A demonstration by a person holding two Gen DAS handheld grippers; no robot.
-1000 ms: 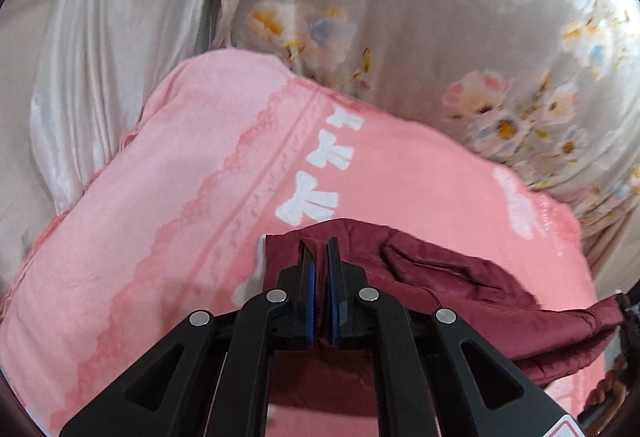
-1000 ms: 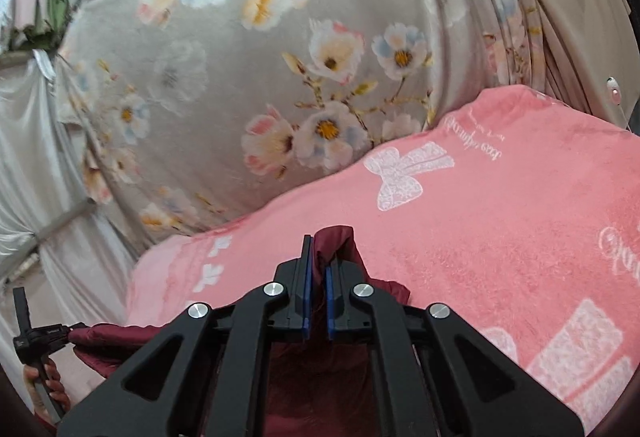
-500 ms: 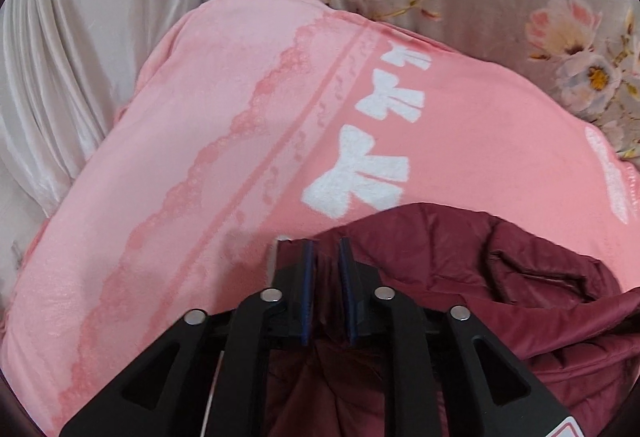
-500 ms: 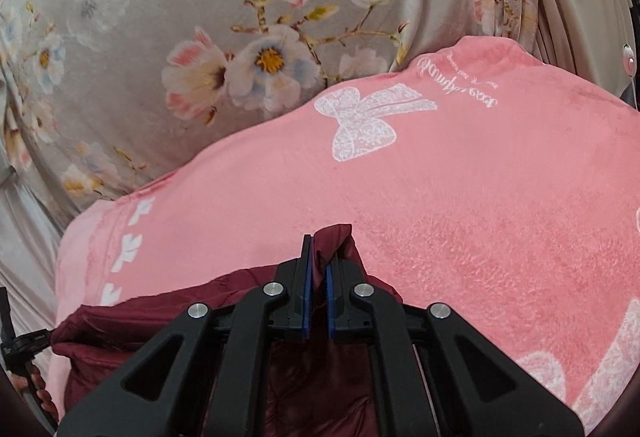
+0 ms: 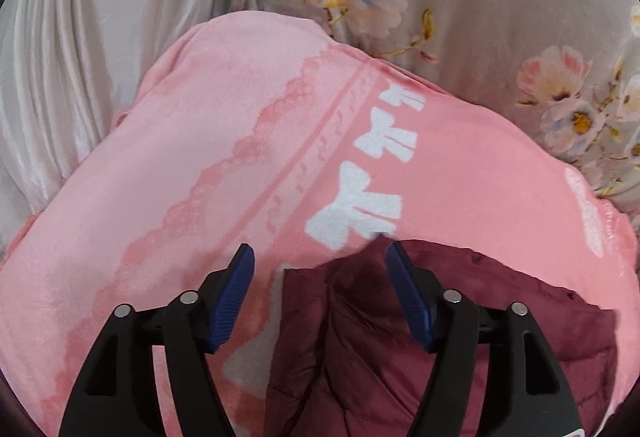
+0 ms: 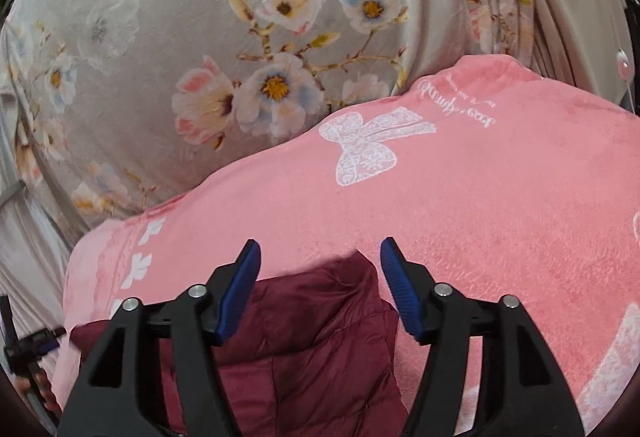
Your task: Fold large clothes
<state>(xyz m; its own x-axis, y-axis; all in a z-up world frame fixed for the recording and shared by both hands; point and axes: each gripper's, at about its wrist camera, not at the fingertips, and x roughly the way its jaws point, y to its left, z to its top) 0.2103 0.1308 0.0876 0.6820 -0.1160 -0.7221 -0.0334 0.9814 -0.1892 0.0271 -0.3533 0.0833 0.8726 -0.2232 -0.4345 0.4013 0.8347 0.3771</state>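
The maroon jacket (image 5: 420,349), clamped a second ago, is being released onto the pink blanket (image 5: 200,177) as the left claw (image 5: 320,269) and right claw (image 6: 320,265) open, which indicates that this fold has been laid.

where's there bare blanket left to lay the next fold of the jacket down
Free: the pink blanket beyond the maroon jacket, up to the floral fabric, and rightward around the lace bow. In the left wrist view, the scalloped band left of the white bows is bare too. Crowded: the near edge, where the jacket lies between both opening grippers' fingers.
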